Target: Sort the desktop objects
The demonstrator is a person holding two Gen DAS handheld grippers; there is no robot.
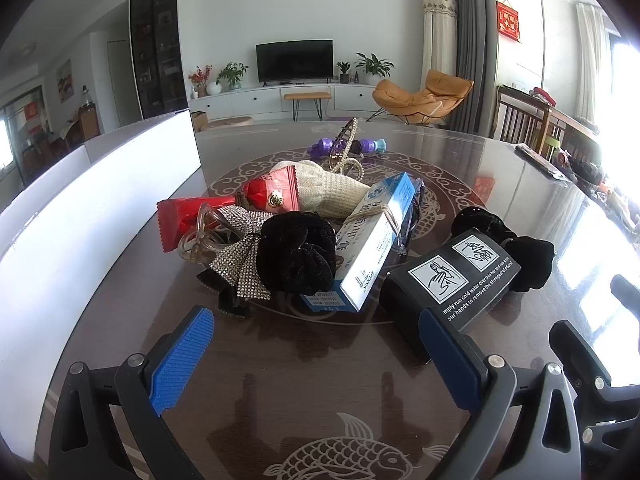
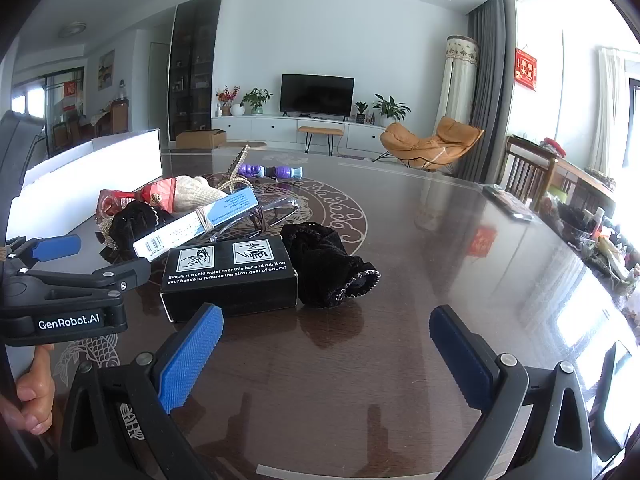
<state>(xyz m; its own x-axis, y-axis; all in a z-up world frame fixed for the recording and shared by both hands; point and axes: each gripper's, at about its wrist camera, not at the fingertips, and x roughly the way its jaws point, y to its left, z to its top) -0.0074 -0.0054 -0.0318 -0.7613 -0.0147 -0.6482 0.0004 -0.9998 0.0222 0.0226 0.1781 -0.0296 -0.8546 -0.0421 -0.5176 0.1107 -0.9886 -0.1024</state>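
1. The left tongs [image 1: 316,354] are spread wide, holding nothing, low over the bench [image 1: 304,392].
2. The black box [image 1: 452,276] lies just beyond their right pad.
3. The right tongs [image 2: 326,354] are spread too; the box lies ahead-left.

Items sit heaped on the table [image 1: 320,380]. Nearest is the box [image 1: 452,280], with a scrunchie [image 1: 520,248] just behind it to the right. Left of the box, the long carton [image 1: 376,240] leans across another scrunchie [image 1: 296,252], a bow clip [image 1: 240,256] at that one's left. Behind them lie the wrapped snack [image 1: 224,208] and knitted pouch [image 1: 328,192] (touching, it seems). Farthest back, a toy [image 1: 348,146]. Along the table's left stands a tray [image 1: 100,200].
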